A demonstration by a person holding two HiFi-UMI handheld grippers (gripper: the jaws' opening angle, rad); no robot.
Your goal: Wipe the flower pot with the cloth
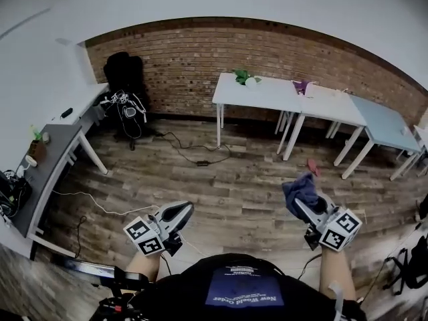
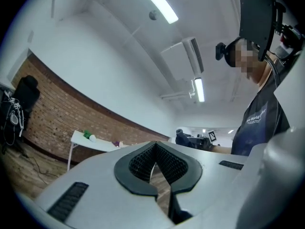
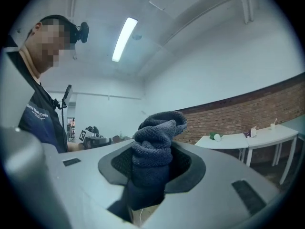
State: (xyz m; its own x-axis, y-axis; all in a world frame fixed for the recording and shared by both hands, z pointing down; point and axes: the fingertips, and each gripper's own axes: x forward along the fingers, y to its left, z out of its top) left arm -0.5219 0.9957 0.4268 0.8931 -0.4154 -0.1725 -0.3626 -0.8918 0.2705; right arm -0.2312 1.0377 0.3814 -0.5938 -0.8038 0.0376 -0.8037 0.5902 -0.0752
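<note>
A: Nearest first. Grippers?
B: Left gripper (image 1: 179, 211) low at left, jaws clenched together, nothing in them. Right gripper (image 1: 306, 204) low at right, clamped on the cloth (image 1: 301, 189), which is dark blue, bunched, and sticks up past the jaw tips
A: Does the right gripper view agree?
B: Yes. Cloth (image 3: 155, 159) squeezed between the pads, top folded over. In the left gripper view the left gripper (image 2: 155, 162) shows its pads meeting at the tip, empty
A: Below them?
B: Wood floor (image 1: 234, 179), with a black cable (image 1: 194, 154) trailing across it. Both grippers hang over the floor, well apart from any table
A: The pot?
B: Far side. White pot (image 1: 251, 81) with a green plant (image 1: 241, 75), on the white table (image 1: 267, 95) against the brick wall (image 1: 200, 59). A purple item (image 1: 301, 85) further right on that table, too small to tell what
A: Left side?
B: Grey desk (image 1: 53, 159) with a small plant (image 1: 37, 139) on it
</note>
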